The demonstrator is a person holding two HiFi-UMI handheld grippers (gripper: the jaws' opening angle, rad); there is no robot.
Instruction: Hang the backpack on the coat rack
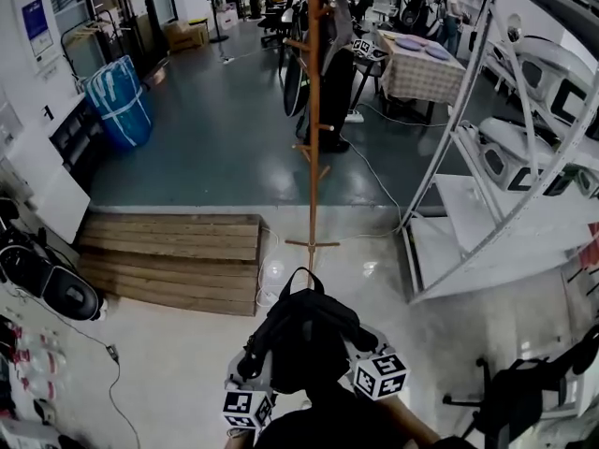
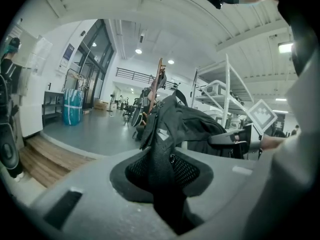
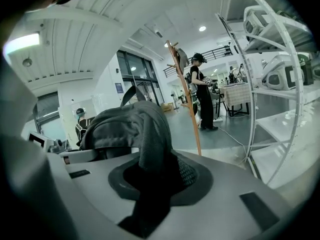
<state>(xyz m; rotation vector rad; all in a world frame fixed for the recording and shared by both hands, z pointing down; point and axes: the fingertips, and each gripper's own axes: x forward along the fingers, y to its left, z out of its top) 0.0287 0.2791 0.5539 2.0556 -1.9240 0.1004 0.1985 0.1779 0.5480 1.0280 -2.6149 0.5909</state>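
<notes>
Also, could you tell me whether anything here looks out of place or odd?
Nothing damaged or spilled. The backpack looks intact and the coat rack stands upright; only a loose white cable trails across the floor right of its base.

A lab or workshop hall, open-plan: a grey painted floor (image 1: 215, 138) runs under a high, ribbed white ceiling (image 3: 90, 44). White metal shelving (image 1: 496, 213) at the floor's right edge carries moulded white machine shells (image 1: 510, 157). Glass doors (image 2: 95, 69) line the left wall, near a blue wrapped bundle (image 1: 120, 101) and a wooden platform (image 1: 173, 251). A cable (image 1: 374, 181) trails past a lone coat rack (image 1: 314, 110). At the far end, people (image 1: 454, 12) stand by a cloth-covered table (image 1: 421, 68).
</notes>
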